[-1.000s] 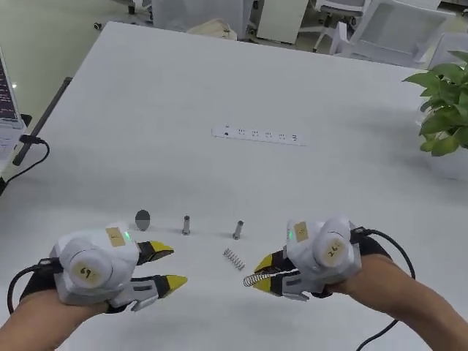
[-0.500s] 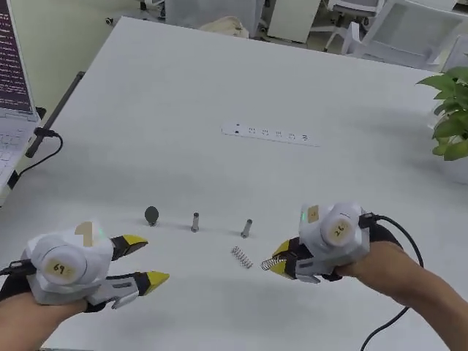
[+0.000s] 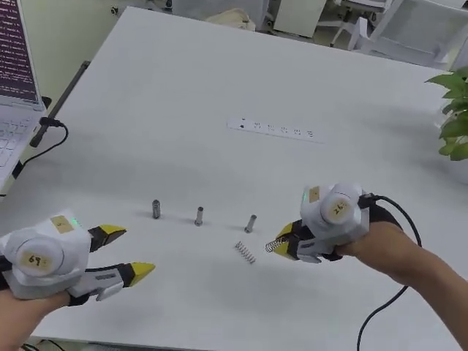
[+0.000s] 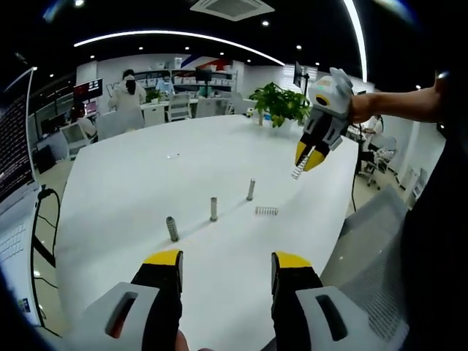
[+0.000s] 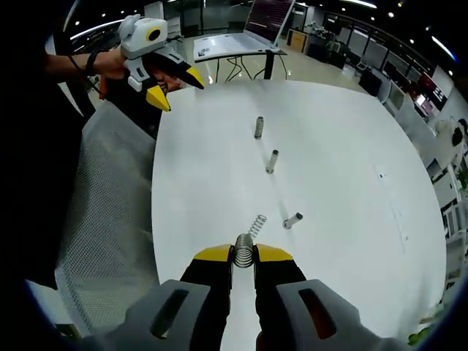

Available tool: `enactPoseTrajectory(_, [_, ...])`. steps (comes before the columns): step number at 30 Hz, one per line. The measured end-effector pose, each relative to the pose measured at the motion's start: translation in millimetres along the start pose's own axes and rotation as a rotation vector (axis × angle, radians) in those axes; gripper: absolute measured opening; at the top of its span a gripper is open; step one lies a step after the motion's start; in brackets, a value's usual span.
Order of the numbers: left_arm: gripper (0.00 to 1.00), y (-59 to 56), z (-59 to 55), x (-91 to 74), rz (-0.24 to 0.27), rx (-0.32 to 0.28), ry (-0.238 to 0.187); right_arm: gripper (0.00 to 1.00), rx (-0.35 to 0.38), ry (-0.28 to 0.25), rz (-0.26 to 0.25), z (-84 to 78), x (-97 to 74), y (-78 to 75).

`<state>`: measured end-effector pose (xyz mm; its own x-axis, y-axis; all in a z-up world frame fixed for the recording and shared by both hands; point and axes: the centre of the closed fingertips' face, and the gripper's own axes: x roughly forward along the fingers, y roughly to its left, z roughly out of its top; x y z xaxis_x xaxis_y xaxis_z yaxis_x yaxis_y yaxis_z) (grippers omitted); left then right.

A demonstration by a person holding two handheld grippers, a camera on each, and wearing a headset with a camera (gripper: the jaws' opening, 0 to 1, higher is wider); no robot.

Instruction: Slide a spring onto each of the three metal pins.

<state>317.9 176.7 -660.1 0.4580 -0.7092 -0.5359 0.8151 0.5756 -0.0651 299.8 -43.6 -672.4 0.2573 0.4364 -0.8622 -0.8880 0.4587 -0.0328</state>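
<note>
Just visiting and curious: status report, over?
Left gripper open, empty. Right gripper shut on spring, near right pin. Left pin already sprung; loose spring on table. Nothing in the way.

The right gripper, clamped on a spring, now sits nearer the right-hand pin, at its 4 o'clock. It is level with the loose spring, at that one's 3 o'clock rather than its 5 o'clock. The left gripper, jaws apart, shifts from 5 o'clock to 7 o'clock of the leftmost pin. That pin now shows as an upright post instead of a dark disc.
</note>
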Motion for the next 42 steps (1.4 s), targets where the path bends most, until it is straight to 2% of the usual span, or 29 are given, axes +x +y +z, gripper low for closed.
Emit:
enactPoseTrajectory(12, [0.51,14.0,-4.3,-9.7,0.021,-0.037,-0.007,0.08,-0.018,-0.002,0.000,25.1,17.0,-27.9])
enactPoseTrajectory(16, [0.55,16.7,-4.4,-14.4,0.024,-0.062,-0.020,0.08,-0.026,-0.003,0.019,34.3,27.4,-30.9])
enactPoseTrajectory(28, [0.54,25.2,-13.6,-24.9,0.059,-0.083,-0.004,0.08,-0.061,0.009,0.053,56.3,52.4,-41.1])
enactPoseTrajectory(42, [0.53,30.3,-14.8,-31.1,0.074,-0.093,-0.004,0.08,-0.102,0.030,0.075,71.6,74.6,-53.7])
